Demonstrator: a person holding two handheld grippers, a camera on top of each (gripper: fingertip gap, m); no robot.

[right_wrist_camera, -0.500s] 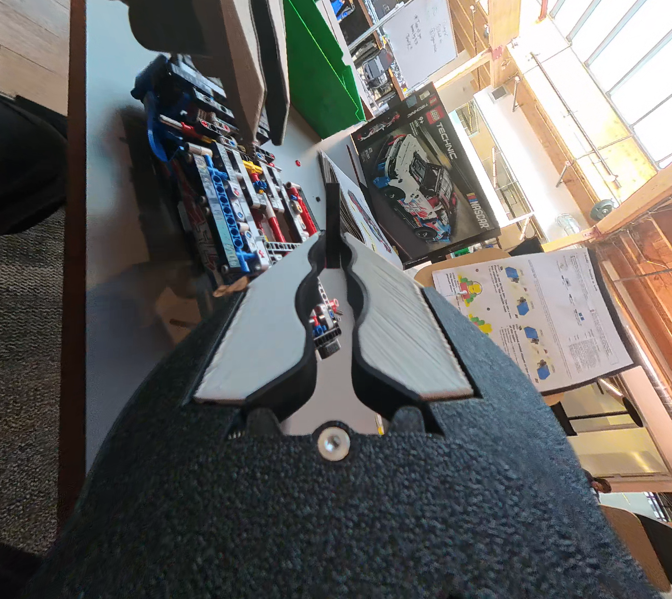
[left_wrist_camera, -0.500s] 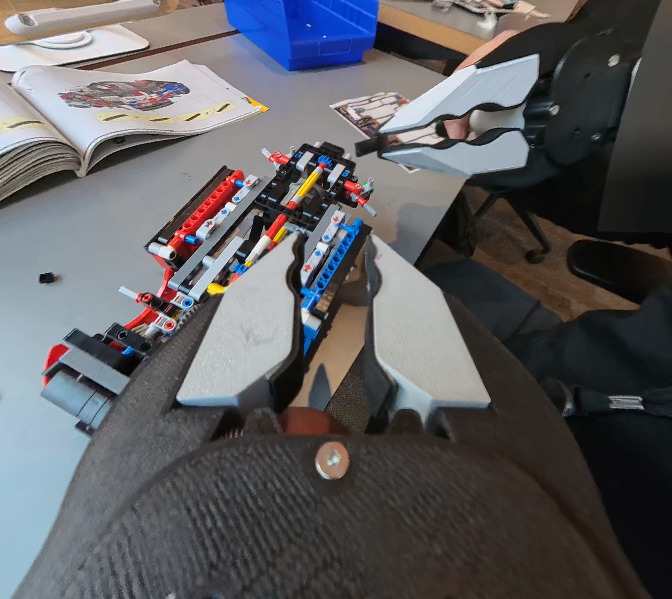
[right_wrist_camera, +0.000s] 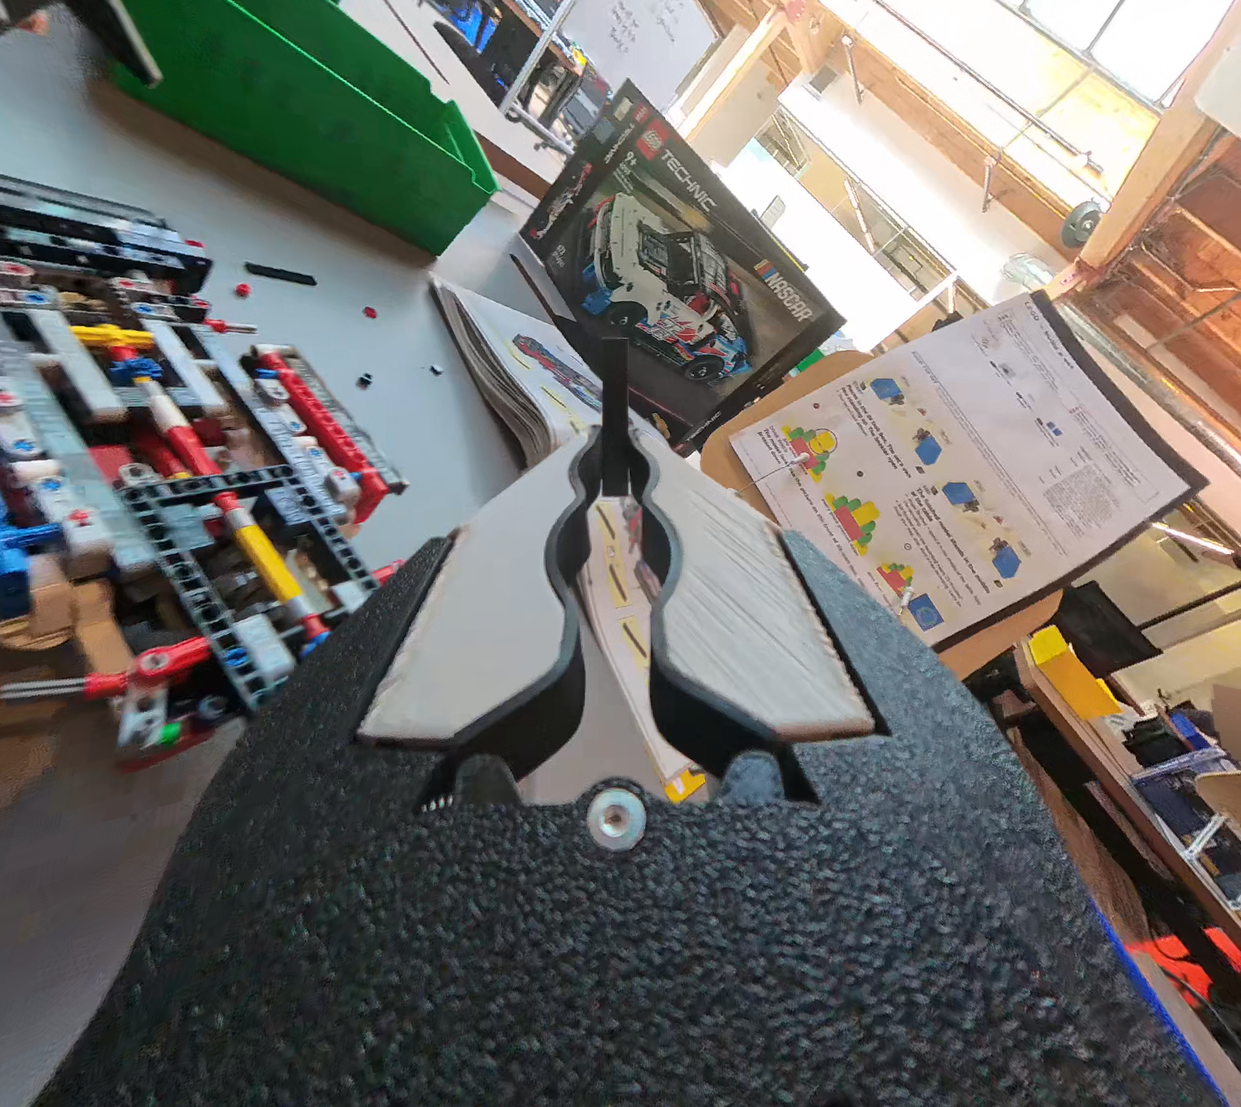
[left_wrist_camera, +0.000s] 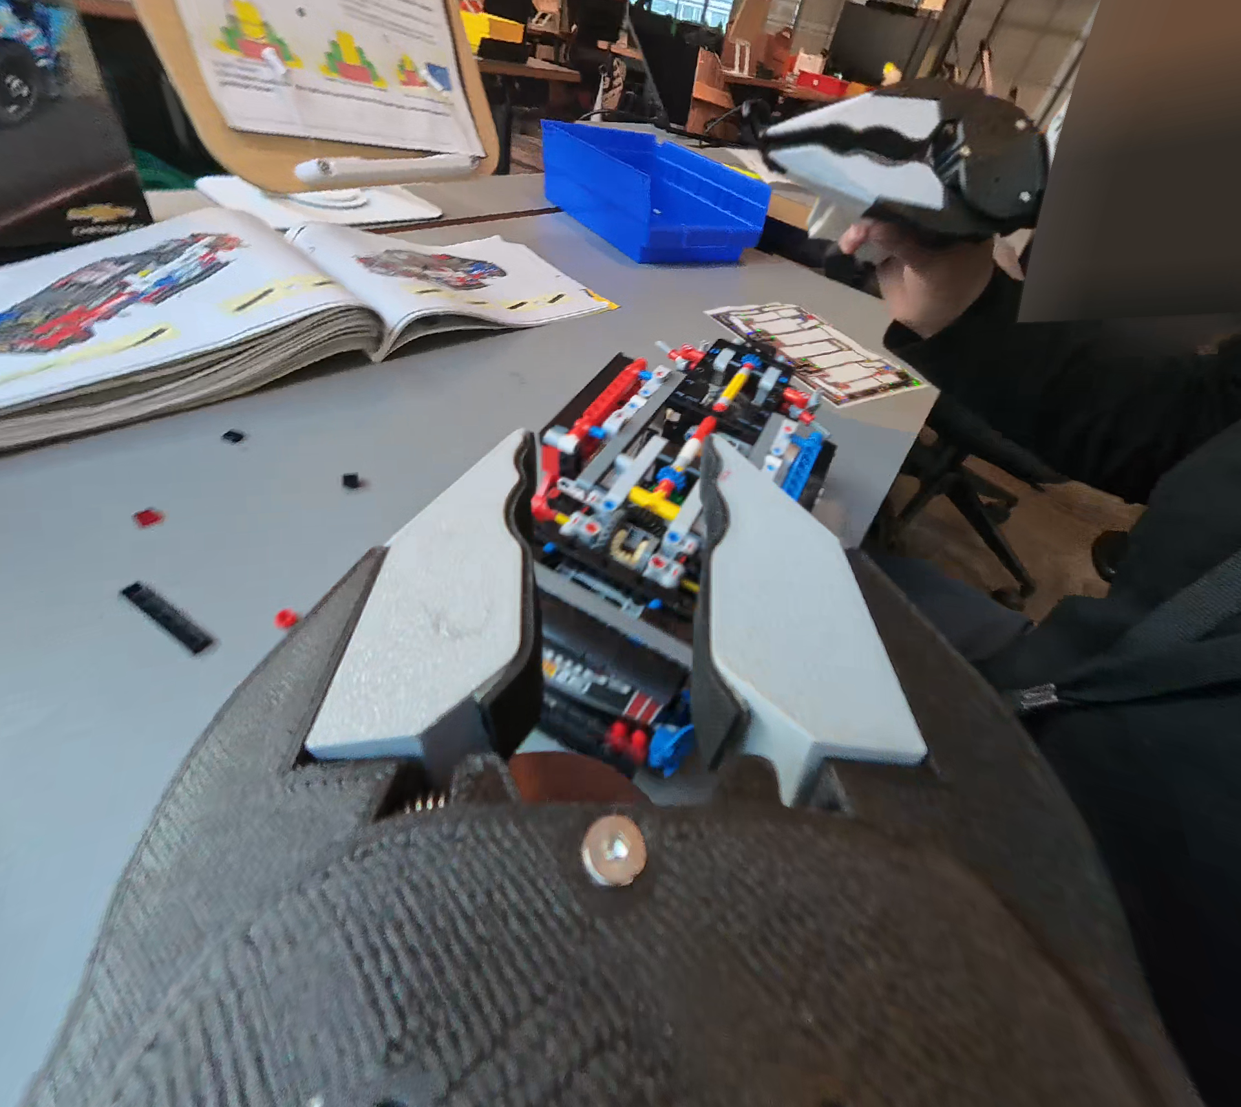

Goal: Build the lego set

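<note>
The partly built Lego car chassis (left_wrist_camera: pixel 678 457) lies on the grey table (left_wrist_camera: pixel 268 537) near its right edge, red, blue, yellow and grey beams on top. It also shows in the right wrist view (right_wrist_camera: pixel 201 504). My left gripper (left_wrist_camera: pixel 614 446) is open and hovers over the chassis's rear end, which shows between the jaws; I cannot tell if they touch it. My right gripper (right_wrist_camera: pixel 614 443) is shut on a thin black Lego piece (right_wrist_camera: pixel 614 389) that sticks out past the tips. It is held in the air to the right of the chassis, as the left wrist view shows (left_wrist_camera: pixel 772 144).
An open instruction book (left_wrist_camera: pixel 235 309) lies at the left. Small loose black and red parts (left_wrist_camera: pixel 164 618) are scattered on the table. A blue bin (left_wrist_camera: pixel 645 195), green bins (right_wrist_camera: pixel 282 67), the set's box (right_wrist_camera: pixel 678 268), a sticker sheet (left_wrist_camera: pixel 819 352) and a sheet on a stand (left_wrist_camera: pixel 295 0) surround the work area. The left gripper's tips are roughly 25 cm from the right gripper's.
My left gripper has swung from the chassis's right side to over its rear end, and its jaws stand wider. My right gripper has risen away from the chassis, still holding the black piece.
</note>
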